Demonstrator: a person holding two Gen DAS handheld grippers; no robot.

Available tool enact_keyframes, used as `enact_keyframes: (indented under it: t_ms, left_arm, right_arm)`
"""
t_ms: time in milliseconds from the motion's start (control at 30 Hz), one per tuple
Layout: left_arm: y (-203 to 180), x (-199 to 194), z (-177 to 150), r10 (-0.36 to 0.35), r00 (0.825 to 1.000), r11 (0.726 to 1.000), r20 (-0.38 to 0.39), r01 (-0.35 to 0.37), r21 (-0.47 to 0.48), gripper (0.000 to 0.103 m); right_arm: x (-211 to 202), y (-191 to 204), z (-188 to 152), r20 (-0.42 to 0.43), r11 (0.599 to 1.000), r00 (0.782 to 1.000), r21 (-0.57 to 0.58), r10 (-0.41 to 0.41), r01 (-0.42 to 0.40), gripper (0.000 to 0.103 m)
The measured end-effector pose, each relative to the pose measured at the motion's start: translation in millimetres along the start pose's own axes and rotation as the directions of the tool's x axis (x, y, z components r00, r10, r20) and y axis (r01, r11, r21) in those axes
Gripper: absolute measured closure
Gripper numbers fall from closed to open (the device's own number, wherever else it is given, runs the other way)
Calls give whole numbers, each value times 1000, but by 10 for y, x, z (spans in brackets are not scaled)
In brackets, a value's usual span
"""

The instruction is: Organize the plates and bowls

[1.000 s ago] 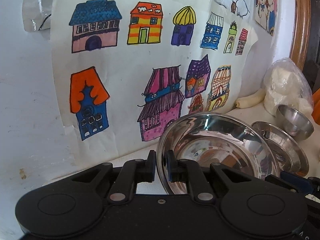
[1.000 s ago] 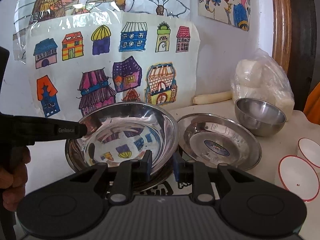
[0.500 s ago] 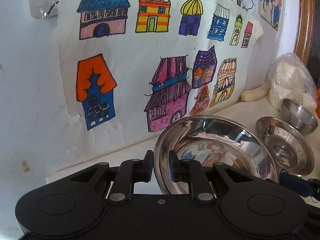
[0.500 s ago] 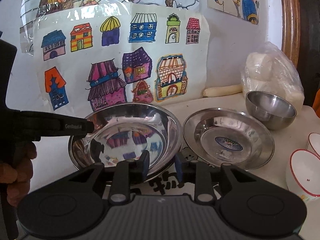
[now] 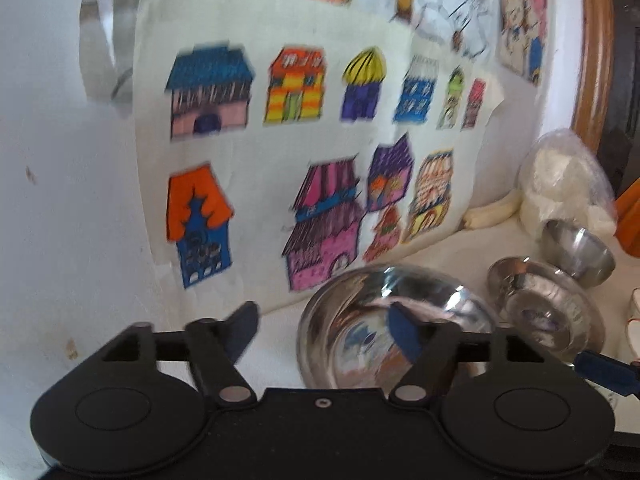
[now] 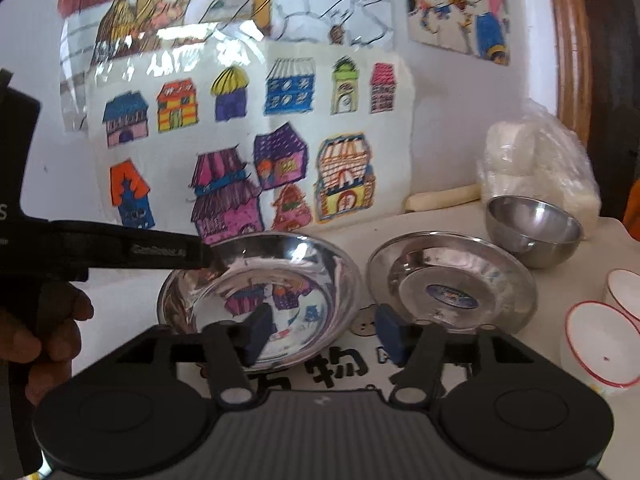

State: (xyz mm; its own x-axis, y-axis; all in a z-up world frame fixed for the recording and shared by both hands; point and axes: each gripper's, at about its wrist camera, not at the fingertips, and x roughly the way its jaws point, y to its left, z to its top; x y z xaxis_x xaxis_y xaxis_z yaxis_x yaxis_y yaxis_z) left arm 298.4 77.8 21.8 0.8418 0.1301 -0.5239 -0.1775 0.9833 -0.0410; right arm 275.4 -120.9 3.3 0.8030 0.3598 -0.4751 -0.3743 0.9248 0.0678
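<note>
A large steel bowl (image 6: 304, 268) sits on the white table by the wall; it also shows in the left wrist view (image 5: 360, 344). My left gripper (image 5: 324, 330) is open, its jaws astride the bowl's left rim, its right finger over the bowl. My right gripper (image 6: 322, 332) is open at the bowl's near right rim. A steel plate (image 6: 452, 280) lies right of the bowl, also seen in the left wrist view (image 5: 548, 312). A small steel bowl (image 6: 532, 228) stands behind it. White red-rimmed bowls (image 6: 596, 348) sit at the right.
A wall with house drawings (image 6: 248, 152) stands close behind the bowls. A clear bag of white lumps (image 6: 536, 164) and a pale roll (image 6: 440, 196) lie at the back right. A wooden frame (image 6: 568, 40) rises on the right. Printed black characters (image 6: 336, 364) mark the table.
Both grippers have opened and let go of the large steel bowl, which now rests on the table. Both cameras have pulled back and up a little.
</note>
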Motion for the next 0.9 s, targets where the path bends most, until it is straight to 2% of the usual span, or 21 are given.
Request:
enact_keyframes:
  t_ms: [67, 133, 267, 367, 500, 700, 900]
  left_arm:
    - [-68, -57, 45, -19, 1000, 1000, 22, 19, 14, 11]
    - [-152, -79, 90, -42, 998, 999, 35, 42, 23, 4]
    - [-330, -59, 202, -149, 988, 989, 31, 150, -9, 2]
    - [-505, 19, 277, -207, 978, 978, 31, 208, -21, 1]
    - [-795, 170, 362, -267, 964, 963, -2, 267, 33, 1]
    - [-1227, 532, 422, -282, 954, 947, -102, 294, 130, 1]
    - [-1386, 871, 445, -271, 944, 944, -185, 299, 143, 1]
  right_arm:
    - [-95, -87, -10, 31, 1000, 999, 24, -14, 13, 16]
    - [-185, -185, -18, 68, 999, 997, 43, -33, 30, 11]
    - [-339, -408, -41, 118, 995, 990, 70, -82, 74, 4]
    - [-404, -569, -53, 129, 993, 986, 70, -106, 97, 2]
    - [-440, -776, -64, 130, 991, 983, 50, -131, 125, 2]
    - [-376, -1027, -7, 141, 983, 973, 5, -181, 182, 2]
    - [-170, -1041, -3, 134, 977, 974, -83, -185, 197, 2]
